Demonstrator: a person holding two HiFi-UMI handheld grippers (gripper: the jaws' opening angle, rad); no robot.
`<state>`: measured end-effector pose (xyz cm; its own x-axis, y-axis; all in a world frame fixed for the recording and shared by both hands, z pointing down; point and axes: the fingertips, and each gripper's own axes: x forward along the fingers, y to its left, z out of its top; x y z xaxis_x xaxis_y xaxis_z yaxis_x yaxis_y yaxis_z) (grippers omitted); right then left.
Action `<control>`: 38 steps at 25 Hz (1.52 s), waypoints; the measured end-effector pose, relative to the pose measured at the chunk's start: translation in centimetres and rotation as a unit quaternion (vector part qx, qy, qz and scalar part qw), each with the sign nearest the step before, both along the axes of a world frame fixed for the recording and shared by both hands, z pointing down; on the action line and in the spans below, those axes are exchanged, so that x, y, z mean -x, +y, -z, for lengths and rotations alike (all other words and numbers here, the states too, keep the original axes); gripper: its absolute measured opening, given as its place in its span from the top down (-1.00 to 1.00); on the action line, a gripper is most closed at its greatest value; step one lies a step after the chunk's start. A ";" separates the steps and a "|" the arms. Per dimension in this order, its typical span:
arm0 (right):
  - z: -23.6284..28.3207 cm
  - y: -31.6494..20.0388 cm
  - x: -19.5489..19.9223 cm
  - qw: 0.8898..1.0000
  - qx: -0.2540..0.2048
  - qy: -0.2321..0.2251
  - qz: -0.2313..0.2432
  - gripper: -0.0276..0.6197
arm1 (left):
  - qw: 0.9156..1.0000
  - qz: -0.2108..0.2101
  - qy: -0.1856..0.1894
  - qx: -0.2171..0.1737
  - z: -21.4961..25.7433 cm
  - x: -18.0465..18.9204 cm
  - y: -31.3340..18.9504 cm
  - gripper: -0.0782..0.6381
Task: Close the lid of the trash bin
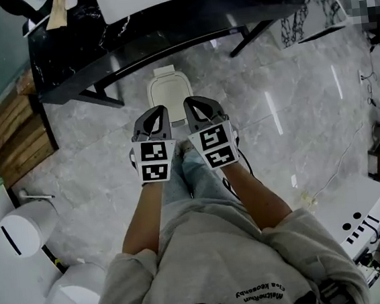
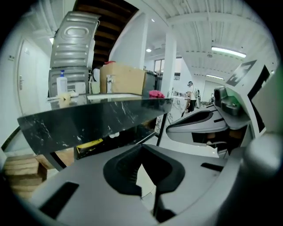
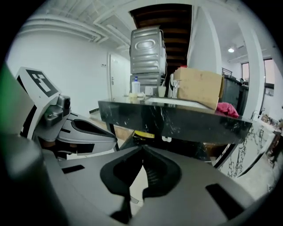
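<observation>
While above the closed trash bin [image 1: 169, 93], left gripper [image 1: 158, 112] and right gripper [image 1: 194, 104], jaws together, empty.

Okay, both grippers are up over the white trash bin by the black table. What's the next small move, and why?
Probably just draw both grippers back and stop. From the head view the trash bin lid seems to lie flat, already closed. The left gripper and right gripper have their fingers together on nothing and look clear of it. Whether it is fully seated can't be told from above.
</observation>
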<state>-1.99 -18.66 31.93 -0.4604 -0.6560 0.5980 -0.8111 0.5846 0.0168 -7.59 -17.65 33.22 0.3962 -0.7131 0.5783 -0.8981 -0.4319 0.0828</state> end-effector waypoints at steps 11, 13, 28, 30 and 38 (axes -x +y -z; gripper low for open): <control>16.2 1.7 0.7 0.988 -0.142 -0.054 -0.010 0.82 | 0.987 0.038 0.023 -0.158 16.7 1.3 0.7 0.73; 18.2 2.4 0.7 0.985 -0.161 -0.061 -0.009 0.82 | 0.983 0.041 0.027 -0.179 19.0 1.2 1.3 0.73; 29.7 5.7 1.5 0.950 -0.298 -0.088 0.030 0.82 | 0.953 0.054 0.029 -0.297 29.3 1.6 4.4 0.73; 30.2 6.0 1.4 0.946 -0.307 -0.095 0.034 0.82 | 0.953 0.050 0.029 -0.298 29.6 1.3 4.8 0.73; 29.4 7.2 0.9 0.950 -0.292 -0.102 0.037 0.82 | 0.957 0.037 0.031 -0.287 28.9 0.2 6.2 0.73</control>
